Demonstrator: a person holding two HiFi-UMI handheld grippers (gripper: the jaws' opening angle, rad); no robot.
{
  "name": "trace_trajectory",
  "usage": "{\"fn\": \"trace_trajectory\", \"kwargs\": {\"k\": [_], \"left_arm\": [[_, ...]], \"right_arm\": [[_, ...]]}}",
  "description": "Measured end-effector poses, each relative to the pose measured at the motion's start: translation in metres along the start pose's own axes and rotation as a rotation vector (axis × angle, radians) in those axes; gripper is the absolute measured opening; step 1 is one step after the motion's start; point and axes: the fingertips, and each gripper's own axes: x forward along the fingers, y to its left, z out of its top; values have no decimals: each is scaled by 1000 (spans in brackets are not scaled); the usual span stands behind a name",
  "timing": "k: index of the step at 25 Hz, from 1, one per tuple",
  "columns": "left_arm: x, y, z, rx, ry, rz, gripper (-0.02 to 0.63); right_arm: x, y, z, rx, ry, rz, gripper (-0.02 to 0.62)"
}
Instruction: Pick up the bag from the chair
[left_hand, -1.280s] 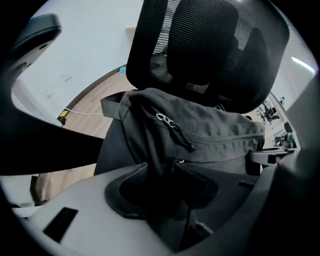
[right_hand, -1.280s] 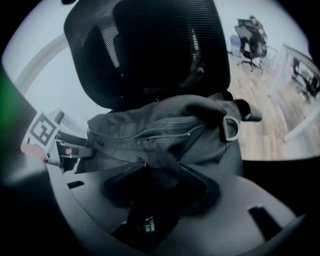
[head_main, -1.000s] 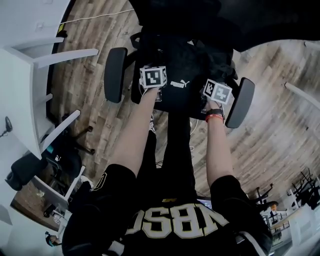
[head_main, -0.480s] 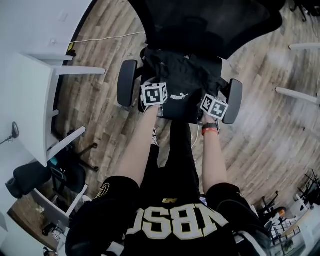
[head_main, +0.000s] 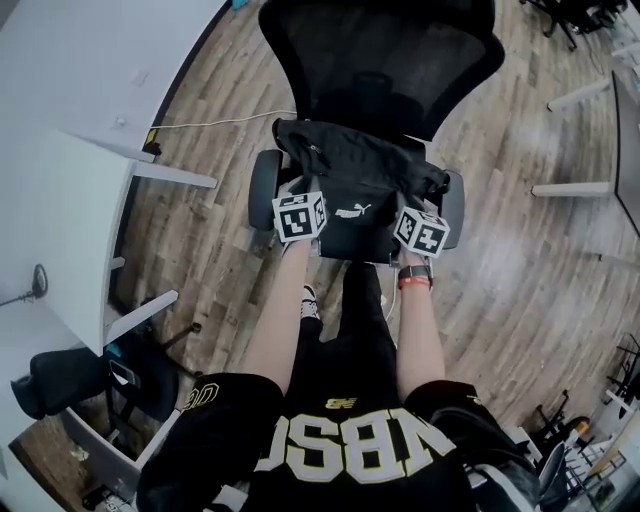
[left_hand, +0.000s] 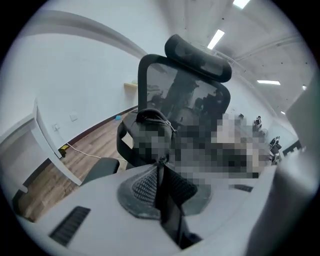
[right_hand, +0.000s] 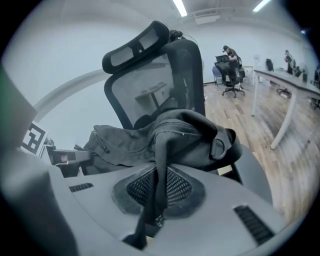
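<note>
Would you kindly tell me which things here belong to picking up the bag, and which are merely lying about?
Job in hand: black bag; office chair under it; left gripper and right gripper, each shut on a bag strap.
Lying about: white desk; white cable on the floor; dark chair.

Probably an open-plan office: mesh swivel chair (head_main: 380, 70), long white desks (head_main: 60, 230), wood-look floor (head_main: 220, 200), ceiling strip lights (left_hand: 216, 38).

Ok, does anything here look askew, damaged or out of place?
Nothing stands out. The black bag lies slumped on the chair, and the left hand-held gripper and right hand-held gripper are each shut on one of its straps.
</note>
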Motion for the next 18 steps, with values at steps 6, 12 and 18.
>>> {"fn": "trace_trajectory", "kwargs": {"k": [6,12,18], "left_arm": [[-57,-8,36,51,-105,-23,41],[-121,-20,80,133,-227,-60,38],[-185,-37,123,184,-350,-104,38]], "right_arm": [[-52,36,35,-57,-100,-3,32],[-108,74,65,-92,-215,1,32],[-161,115,98,-168,-341,4,32]]}}
